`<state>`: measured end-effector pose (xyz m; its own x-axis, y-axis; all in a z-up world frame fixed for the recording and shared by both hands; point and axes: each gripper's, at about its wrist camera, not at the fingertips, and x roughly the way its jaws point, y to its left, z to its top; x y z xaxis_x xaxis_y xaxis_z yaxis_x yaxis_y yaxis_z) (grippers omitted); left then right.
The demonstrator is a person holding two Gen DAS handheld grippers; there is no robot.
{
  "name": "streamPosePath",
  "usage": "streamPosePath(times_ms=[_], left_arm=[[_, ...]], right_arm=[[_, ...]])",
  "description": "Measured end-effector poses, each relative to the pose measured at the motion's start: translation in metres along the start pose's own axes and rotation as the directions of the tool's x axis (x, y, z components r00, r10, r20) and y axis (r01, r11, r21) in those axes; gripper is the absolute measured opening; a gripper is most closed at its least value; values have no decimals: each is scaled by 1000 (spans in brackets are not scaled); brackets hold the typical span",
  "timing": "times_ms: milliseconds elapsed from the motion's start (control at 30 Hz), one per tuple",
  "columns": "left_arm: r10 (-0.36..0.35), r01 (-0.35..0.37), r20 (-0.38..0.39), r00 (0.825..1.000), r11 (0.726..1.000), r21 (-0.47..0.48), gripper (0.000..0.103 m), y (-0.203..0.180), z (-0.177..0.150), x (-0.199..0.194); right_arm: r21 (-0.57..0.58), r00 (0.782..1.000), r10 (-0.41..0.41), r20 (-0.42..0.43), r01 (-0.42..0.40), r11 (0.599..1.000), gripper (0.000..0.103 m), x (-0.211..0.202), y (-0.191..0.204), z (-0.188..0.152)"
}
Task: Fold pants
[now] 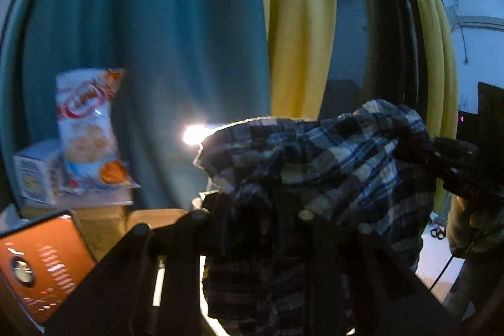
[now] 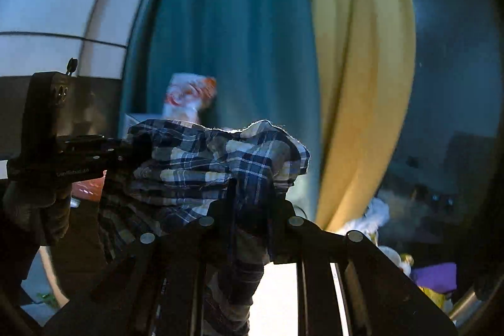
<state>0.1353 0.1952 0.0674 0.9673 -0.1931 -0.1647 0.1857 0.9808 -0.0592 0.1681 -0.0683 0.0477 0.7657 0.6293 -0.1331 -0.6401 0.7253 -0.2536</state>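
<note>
Plaid fabric, blue, white and black: pants (image 1: 315, 153) held in the air between both grippers, bunched along the top edge, lower part hanging down. Left wrist view, from left to right: orange card (image 1: 41, 266) at lower left; white box (image 1: 34, 175) with a snack bag (image 1: 88, 128) standing beside it on a stack; teal curtain (image 1: 157, 37) behind; yellow curtain (image 1: 299, 21) right of it; dark window pane further right. Left gripper (image 1: 252, 210) at lower centre, fingers clenched on a fold of the pants, cloth gathered between them. Right gripper (image 1: 453, 159) at right edge, held in a gloved hand (image 1: 472, 229), pinching the far end of the same top edge. Right wrist view, from left to right: left gripper (image 2: 126, 150) with its camera block, gripped by a gloved hand (image 2: 37, 203), cloth entering its tips; snack bag (image 2: 189, 96) blurred behind the pants (image 2: 220, 159); right gripper (image 2: 252, 210) at lower centre, fingers clamped on a fold of plaid cloth; teal curtain (image 2: 236, 21), then yellow curtain (image 2: 362, 52); purple item (image 2: 438, 276) at lower right.
</note>
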Motion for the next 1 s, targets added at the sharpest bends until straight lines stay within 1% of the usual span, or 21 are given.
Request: streamPosePath(times_ms=[100, 233, 300, 400, 467, 500, 533, 600, 633, 700, 800, 833, 867, 900, 933, 1000], left_arm=[[32, -32, 11, 999, 999, 14, 23, 7, 6, -32], [98, -97, -16, 995, 994, 49, 23, 19, 3, -67], [132, -130, -39, 990, 990, 52, 23, 29, -3, -81], [157, -155, -90, 983, 988, 26, 23, 49, -17, -82], [147, -150, -134, 980, 989, -14, 23, 66, -32, -75], [142, -150, -161, 977, 988, -38, 23, 78, -40, -64], [142, -157, -201, 969, 986, -62, 23, 90, -51, -52], [142, -168, -258, 956, 982, -85, 24, 105, -69, -34], [137, -172, -292, 947, 980, -99, 24, 114, -80, -20], [138, -193, -369, 919, 974, -115, 26, 132, -104, 12], [172, -244, -457, 873, 964, -103, 28, 150, -135, 56], [188, -265, -478, 858, 959, -97, 28, 155, -145, 69], [215, -292, -495, 842, 953, -83, 31, 160, -154, 82], [239, -316, -507, 828, 946, -69, 34, 165, -161, 92], [270, -348, -513, 814, 936, -59, 35, 171, -167, 101], [292, -374, -507, 811, 925, -67, 38, 180, -170, 107]], right_arm=[[14, 998, 51, 25, -51, 999, 16, -6, 18, 6], [46, 993, 114, 15, -115, 992, 16, 0, 38, 9], [56, 990, 140, -5, -140, 989, 16, 10, 48, 7], [86, 981, 188, -56, -183, 979, 16, 27, 62, 1], [92, 973, 205, -103, -196, 976, 16, 48, 68, -8], [98, 969, 214, -126, -202, 974, 16, 58, 70, -12], [109, 960, 229, -160, -213, 971, 16, 74, 72, -20], [137, 944, 245, -220, -218, 966, 16, 104, 73, -36], [149, 939, 248, -239, -217, 965, 16, 113, 74, -42], [167, 924, 236, -300, -193, 967, 16, 148, 75, -64], [172, 905, 218, -365, -164, 971, 16, 188, 79, -87], [161, 901, 202, -384, -150, 975, 16, 202, 80, -95], [151, 894, 191, -404, -140, 978, 16, 219, 81, -104], [150, 890, 184, -416, -133, 980, 18, 225, 81, -109], [152, 879, 170, -445, -113, 982, 22, 238, 76, -119], [171, 861, 169, -480, -97, 981, 32, 250, 71, -132]])
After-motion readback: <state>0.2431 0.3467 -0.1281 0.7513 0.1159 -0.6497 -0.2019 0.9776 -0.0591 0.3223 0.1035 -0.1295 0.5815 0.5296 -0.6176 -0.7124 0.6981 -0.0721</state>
